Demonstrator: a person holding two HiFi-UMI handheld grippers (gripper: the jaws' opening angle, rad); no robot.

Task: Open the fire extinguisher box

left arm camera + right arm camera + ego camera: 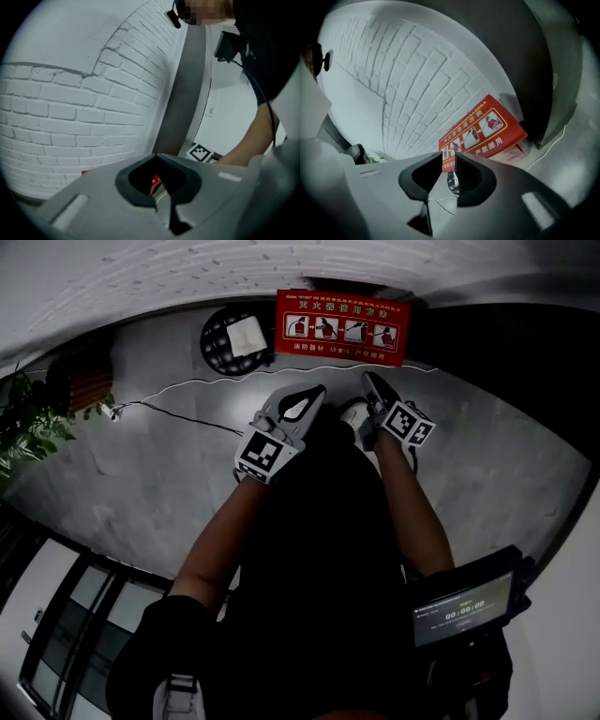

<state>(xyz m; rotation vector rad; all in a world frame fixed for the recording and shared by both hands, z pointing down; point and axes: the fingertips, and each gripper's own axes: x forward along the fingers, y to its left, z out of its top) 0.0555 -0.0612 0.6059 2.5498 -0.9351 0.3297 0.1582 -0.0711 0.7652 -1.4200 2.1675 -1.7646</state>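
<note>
The red fire extinguisher box (342, 326) is seen on the grey floor (487, 446), right up against the white brick wall (187, 268). Little pictures are printed on its top. Both grippers are held near the box, and it is not touched by either. The right gripper (368, 379) is pointed at the box. Its fingers (471, 180) are held a little apart, nothing is held between them, and the box is seen through the gap. The left gripper (317, 393) is held beside it. Its fingers (129, 187) are pressed together at the tips, and nothing is held. A round black thing (234, 338) with a white piece on it is seen left of the box. A thin cable (187, 385) is laid across the floor. A green plant (33, 418) is seen far to the left.
</note>
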